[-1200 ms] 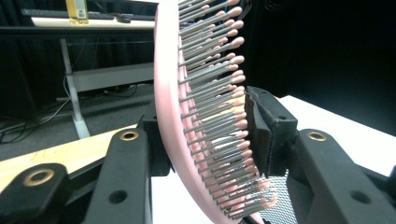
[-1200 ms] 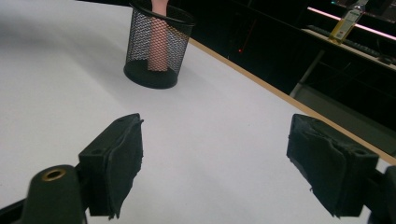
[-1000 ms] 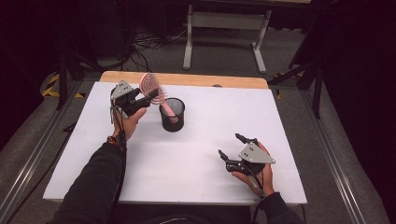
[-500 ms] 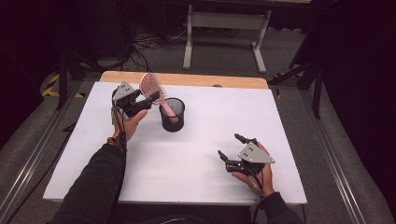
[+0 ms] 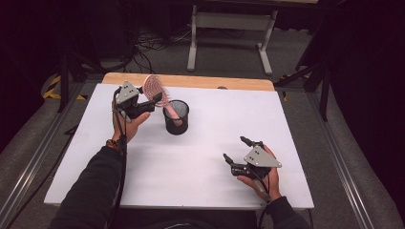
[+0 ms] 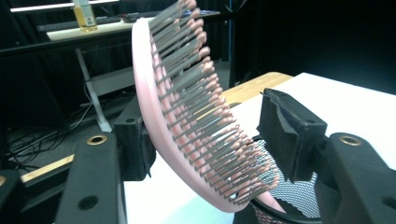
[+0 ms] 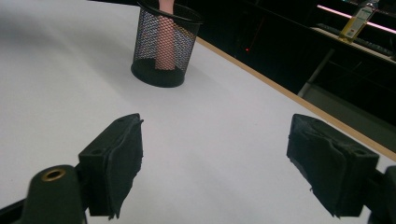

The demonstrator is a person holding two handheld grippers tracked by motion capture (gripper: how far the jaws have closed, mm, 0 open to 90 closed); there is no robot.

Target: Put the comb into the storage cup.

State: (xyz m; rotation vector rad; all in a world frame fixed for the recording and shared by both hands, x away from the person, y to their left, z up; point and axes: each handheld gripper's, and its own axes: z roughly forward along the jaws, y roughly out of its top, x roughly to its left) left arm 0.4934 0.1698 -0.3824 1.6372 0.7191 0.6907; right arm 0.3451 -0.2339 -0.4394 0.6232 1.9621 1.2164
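High view: pink hairbrush (image 5: 155,90) standing handle-down in the black mesh cup (image 5: 175,117) on the white table (image 5: 191,167), its head between the just-opening jaws of the left gripper (image 5: 152,104), bristle tips clear of one pad; right gripper (image 5: 237,149) open, empty, well apart.

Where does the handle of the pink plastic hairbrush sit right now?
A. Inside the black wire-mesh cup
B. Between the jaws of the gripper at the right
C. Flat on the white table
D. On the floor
A: the pink plastic hairbrush leans with its handle down inside the black wire-mesh cup, and the pink handle shows through the mesh in the right gripper view.
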